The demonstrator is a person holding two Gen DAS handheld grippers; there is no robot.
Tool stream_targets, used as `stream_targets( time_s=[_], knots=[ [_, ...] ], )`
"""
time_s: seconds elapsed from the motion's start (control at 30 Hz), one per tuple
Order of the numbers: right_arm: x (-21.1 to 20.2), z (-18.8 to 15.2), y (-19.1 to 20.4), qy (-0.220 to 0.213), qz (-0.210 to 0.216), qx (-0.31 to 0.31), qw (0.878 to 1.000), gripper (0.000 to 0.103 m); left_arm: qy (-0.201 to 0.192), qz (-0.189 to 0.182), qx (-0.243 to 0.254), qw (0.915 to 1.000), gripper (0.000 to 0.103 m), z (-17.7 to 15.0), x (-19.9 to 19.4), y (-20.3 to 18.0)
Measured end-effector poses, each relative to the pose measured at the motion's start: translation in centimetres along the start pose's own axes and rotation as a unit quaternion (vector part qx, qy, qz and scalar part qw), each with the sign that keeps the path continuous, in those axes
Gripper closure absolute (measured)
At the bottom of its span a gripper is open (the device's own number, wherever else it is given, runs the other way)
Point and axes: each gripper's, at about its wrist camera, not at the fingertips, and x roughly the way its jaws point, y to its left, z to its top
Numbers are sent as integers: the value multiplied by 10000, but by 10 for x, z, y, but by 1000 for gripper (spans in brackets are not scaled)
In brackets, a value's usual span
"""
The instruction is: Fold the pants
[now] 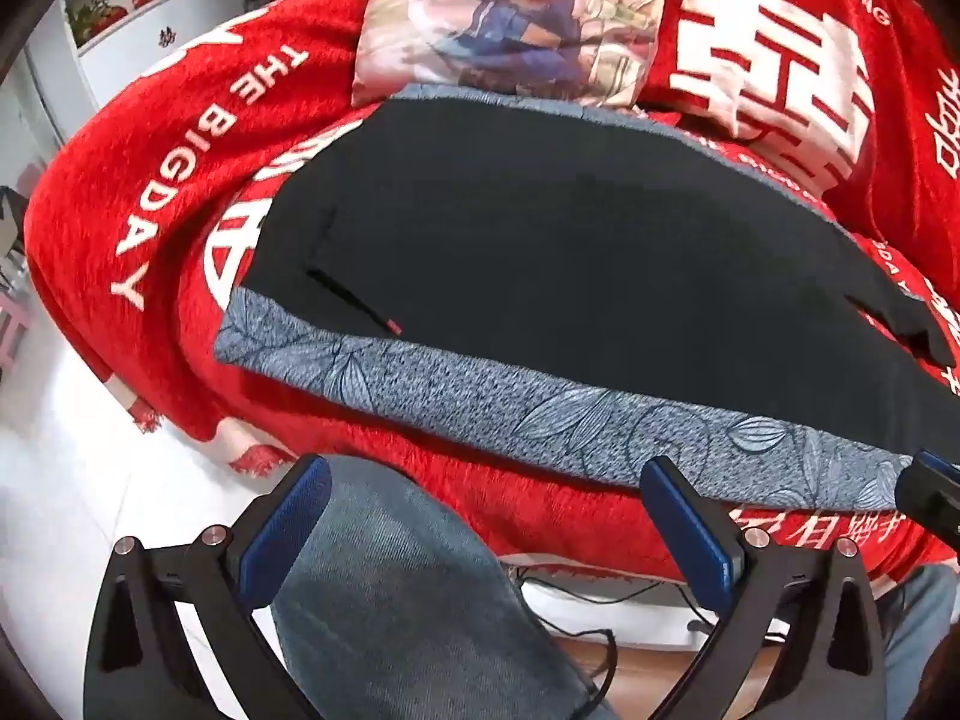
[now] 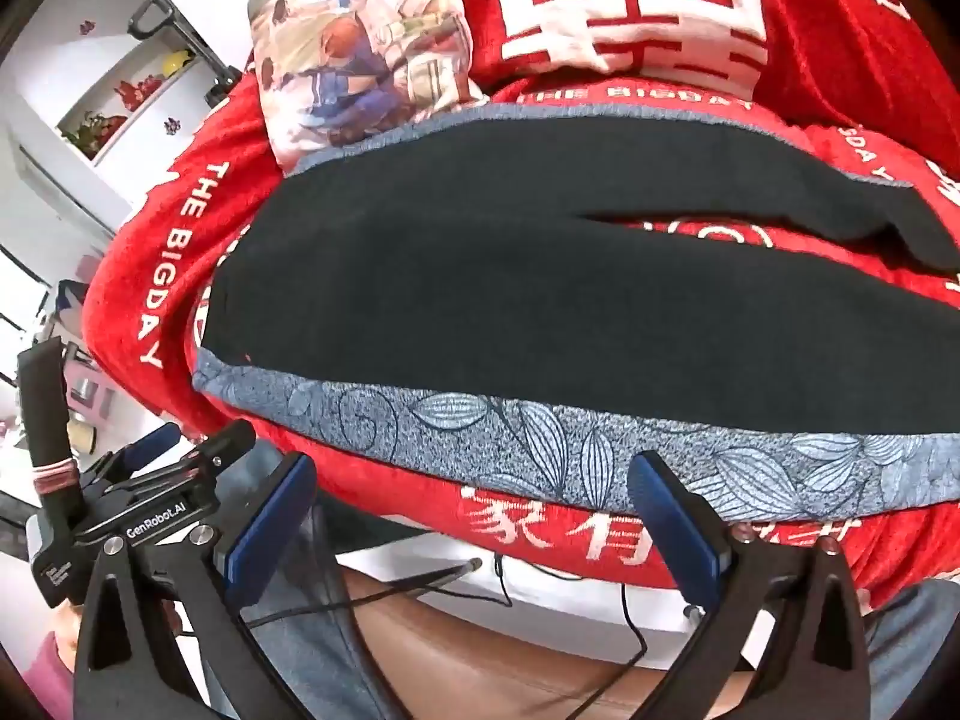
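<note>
Black pants [image 1: 540, 252] lie spread flat on a grey-blue leaf-print cloth [image 1: 540, 414] over a red blanket. In the right wrist view the pants [image 2: 510, 300] have their waist at the left, and the two legs part at the right. My left gripper [image 1: 483, 480] hangs open at the sofa's front edge, short of the cloth, holding nothing. My right gripper [image 2: 474, 474] is also open and empty just before the cloth's near edge [image 2: 540, 444]. The left gripper's body [image 2: 150, 480] shows at the left of the right wrist view.
The red blanket [image 1: 180, 210] with white lettering covers the sofa. A printed pillow [image 1: 510, 18] leans behind the pants. A person's leg in jeans [image 1: 390, 600] is below the grippers. Black cables [image 2: 420, 591] run under the sofa edge. A white shelf [image 1: 150, 12] stands far left.
</note>
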Motion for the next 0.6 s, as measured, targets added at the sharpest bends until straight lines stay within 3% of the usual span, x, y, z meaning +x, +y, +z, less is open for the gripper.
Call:
stream_targets(
  time_s=[0.2, 0.33, 0.47, 0.6],
  knots=[
    [5, 0, -5, 145, -250, 43, 9996, 0, 128, -12, -43, 9999, 0, -2, 7, 3],
    [7, 0, -7, 182, -365, 55, 9992, 0, 12, 235, -8, 9997, 0, 2, 4, 4],
    [12, -1, -9, 272, -415, 89, 9987, 0, 174, 57, -78, 9998, 0, 4, 10, 6],
    [15, -2, -12, 342, -430, 152, 9984, 0, 257, 112, -161, 9995, 0, 0, 15, 6]
  ],
)
